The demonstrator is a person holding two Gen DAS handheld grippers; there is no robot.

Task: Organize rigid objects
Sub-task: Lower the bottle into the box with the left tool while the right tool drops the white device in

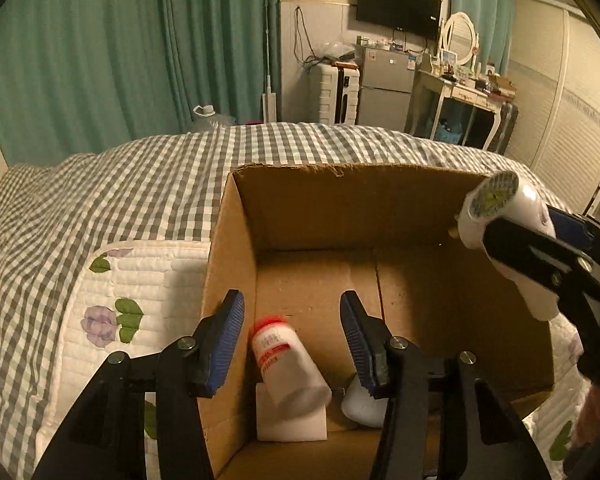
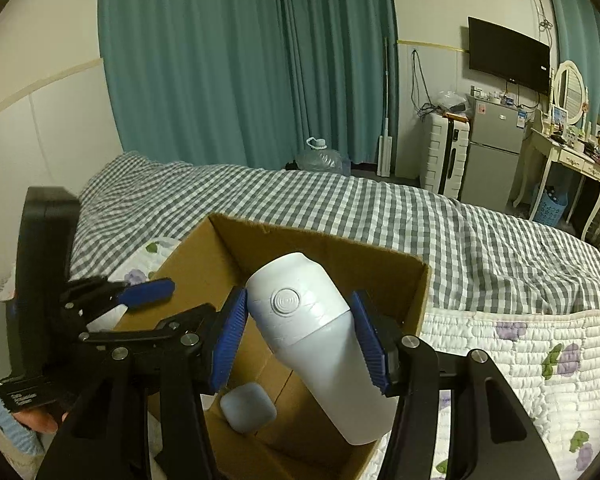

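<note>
An open cardboard box (image 1: 340, 200) sits on the bed. Inside it lie a white bottle with a red cap (image 1: 286, 364), a white block (image 1: 292, 422) under it and a small pale case (image 1: 362, 406), which also shows in the right wrist view (image 2: 248, 406). My left gripper (image 1: 292, 336) is open over the box's near left corner, the bottle below between its fingers. My right gripper (image 2: 300, 336) is shut on a white handheld device with a round button (image 2: 320, 336), held above the box (image 2: 340, 252). The device shows at the box's right rim in the left wrist view (image 1: 500, 220).
The box rests on a quilted floral pad (image 2: 520, 344) over a grey checked bedspread (image 1: 120, 184). Green curtains (image 2: 240, 60), a suitcase, a small fridge (image 2: 488, 152) and a dressing table stand beyond the bed.
</note>
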